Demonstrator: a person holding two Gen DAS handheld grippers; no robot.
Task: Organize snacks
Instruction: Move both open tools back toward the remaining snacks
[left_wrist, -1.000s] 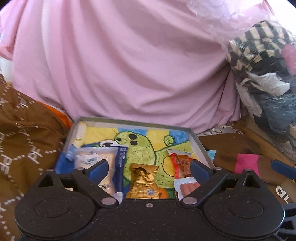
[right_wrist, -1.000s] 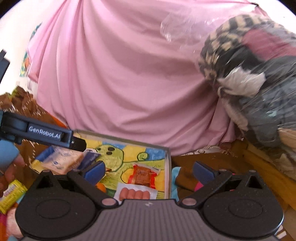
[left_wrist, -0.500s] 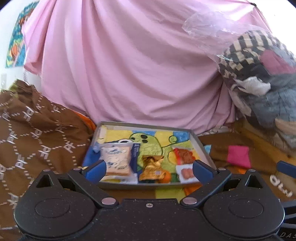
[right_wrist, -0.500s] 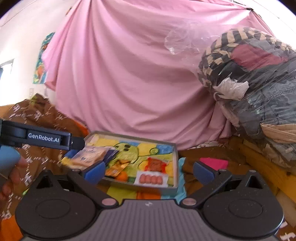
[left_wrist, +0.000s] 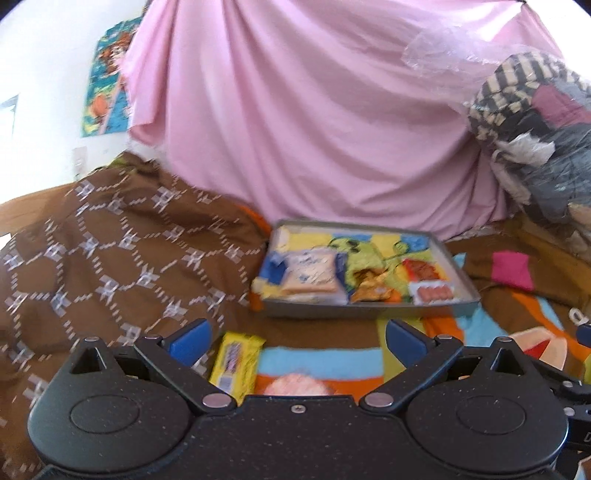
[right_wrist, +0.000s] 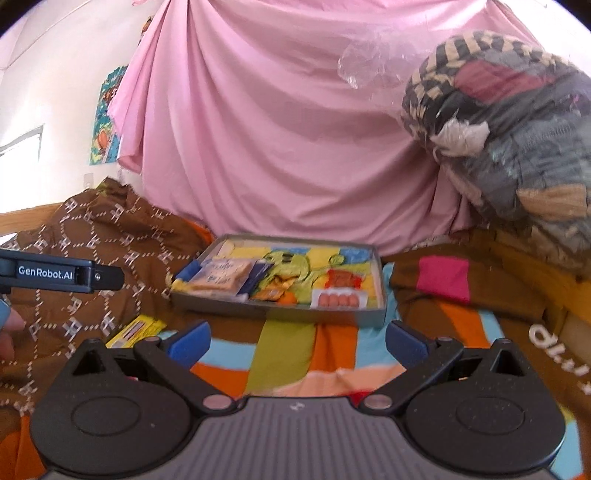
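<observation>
both the left gripper (left_wrist: 295, 338) and right gripper (right_wrist: 297, 338) hang spread apart and empty, near the snack tray (left_wrist: 369, 308); a yellow snack bar (left_wrist: 236, 360) lies just before the tray.

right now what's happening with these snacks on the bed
A person is sorting snacks with two handheld grippers. The shallow grey tray on the striped blanket already holds a blue-and-white biscuit pack, a gold foil wrapper, a red packet and a pack of small sausages. A yellow wrapped bar lies outside it, just ahead of the left gripper. Both the left and the right gripper are open and empty.
</observation>
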